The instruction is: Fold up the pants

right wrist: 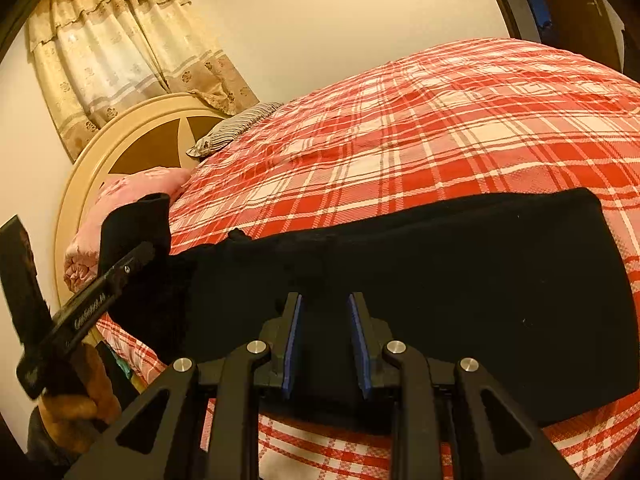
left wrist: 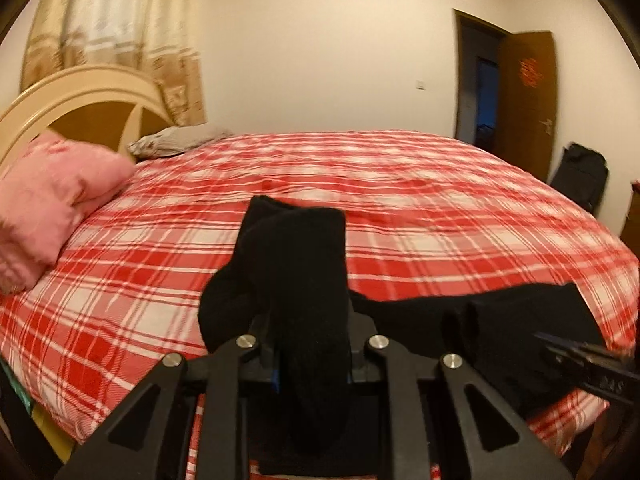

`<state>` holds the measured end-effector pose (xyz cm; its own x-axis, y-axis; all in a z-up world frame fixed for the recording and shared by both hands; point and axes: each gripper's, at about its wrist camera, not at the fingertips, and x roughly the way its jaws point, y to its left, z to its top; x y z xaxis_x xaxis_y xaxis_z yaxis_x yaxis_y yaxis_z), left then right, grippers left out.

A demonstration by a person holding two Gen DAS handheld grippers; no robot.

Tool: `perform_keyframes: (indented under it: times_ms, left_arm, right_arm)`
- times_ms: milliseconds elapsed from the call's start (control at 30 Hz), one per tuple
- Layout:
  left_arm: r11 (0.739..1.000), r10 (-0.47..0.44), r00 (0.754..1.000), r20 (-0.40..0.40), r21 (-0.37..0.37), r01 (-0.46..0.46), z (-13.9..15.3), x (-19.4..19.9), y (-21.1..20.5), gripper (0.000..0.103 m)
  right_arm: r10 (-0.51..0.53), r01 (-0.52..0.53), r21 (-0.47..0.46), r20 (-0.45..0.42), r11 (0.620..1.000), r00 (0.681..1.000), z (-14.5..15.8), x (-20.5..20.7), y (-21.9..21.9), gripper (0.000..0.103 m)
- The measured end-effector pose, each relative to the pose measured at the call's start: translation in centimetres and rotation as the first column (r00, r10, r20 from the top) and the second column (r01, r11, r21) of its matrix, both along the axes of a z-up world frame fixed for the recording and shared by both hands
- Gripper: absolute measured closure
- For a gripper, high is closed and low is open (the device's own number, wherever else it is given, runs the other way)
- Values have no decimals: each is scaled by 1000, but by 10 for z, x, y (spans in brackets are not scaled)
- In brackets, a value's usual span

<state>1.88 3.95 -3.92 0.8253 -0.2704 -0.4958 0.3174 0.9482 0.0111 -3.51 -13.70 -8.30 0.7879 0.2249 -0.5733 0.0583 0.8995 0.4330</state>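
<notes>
Black pants lie across the near side of the bed with a red plaid cover. My left gripper is shut on one end of the pants, which stands up above the fingers and hides their tips. From the right wrist view that left gripper holds the raised end at the left, a hand behind it. My right gripper sits at the pants' near edge, blue pads close together with black cloth filling the gap. It shows in the left view at the right edge.
A pink pillow and a grey pillow lie by the cream round headboard at the left. A brown door stands ajar at the far right with a dark bag beside it. Curtains hang behind the headboard.
</notes>
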Motion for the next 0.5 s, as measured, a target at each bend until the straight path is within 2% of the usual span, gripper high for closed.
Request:
perform_keyframes:
  times_ms: [233, 400, 500]
  left_arm:
    - [988, -140, 989, 38, 71, 137, -8, -25, -36, 81]
    - [973, -213, 977, 15, 97, 211, -18, -33, -53, 81]
    - [962, -253, 967, 12, 106, 251, -21, -38, -59, 81]
  right_arm:
    - [-10, 10, 31, -4, 999, 1000, 0, 2, -12, 77]
    - [9, -12, 99, 21, 995, 1000, 9, 6, -26, 77]
    - [55, -60, 170, 38, 984, 998, 13, 13, -33, 77]
